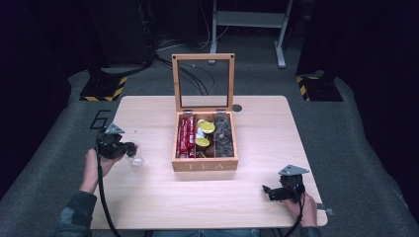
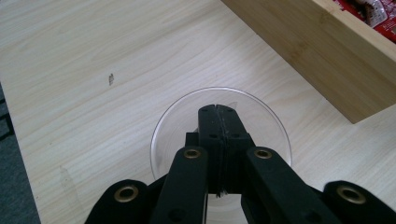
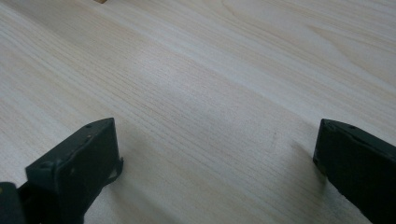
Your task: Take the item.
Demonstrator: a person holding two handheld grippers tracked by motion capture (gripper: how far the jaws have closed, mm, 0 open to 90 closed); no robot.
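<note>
Left gripper point(image 1: 127, 148) sits at the left side of the table point(image 1: 257, 123), jaws pinched together on the rim of a clear plastic cup point(image 1: 135, 154). In the left gripper view the pads meet with the thin wall of the cup point(image 2: 177, 121) between them, round mouth facing the camera, so the cup looks tipped on its side or carried at an angle (can't tell if it touches the tabletop). Cup looks empty.

Key relation: the tea box point(image 1: 205, 165) lies to the right of the cup and slightly farther, lid point(image 1: 203, 81) standing upright at the far edge. The box's left wall point(image 2: 317, 51) is near the cup in the left gripper view, apart from it, no contact. Box compartments run near to far: red packets point(image 1: 186, 137) in the left one, yellow-topped capsules point(image 1: 207, 127) in the middle, dark capsules point(image 1: 224, 138) on the right. Left hand is clearly the nearer one to both cup and box.

Pose: left hand point(image 1: 91, 165) grips from the near-left, gripper pointing right toward the box, roughly level. Right gripper point(image 1: 269, 191) rests low at the near right corner of the table, jaws spread wide apart over bare wood, nothing between them, pointing left. Right hand point(image 1: 307, 210) is well apart from the box (idle, likely waiting).

Judgement: any next move with the cup is a short travel right toward the box.
</note>
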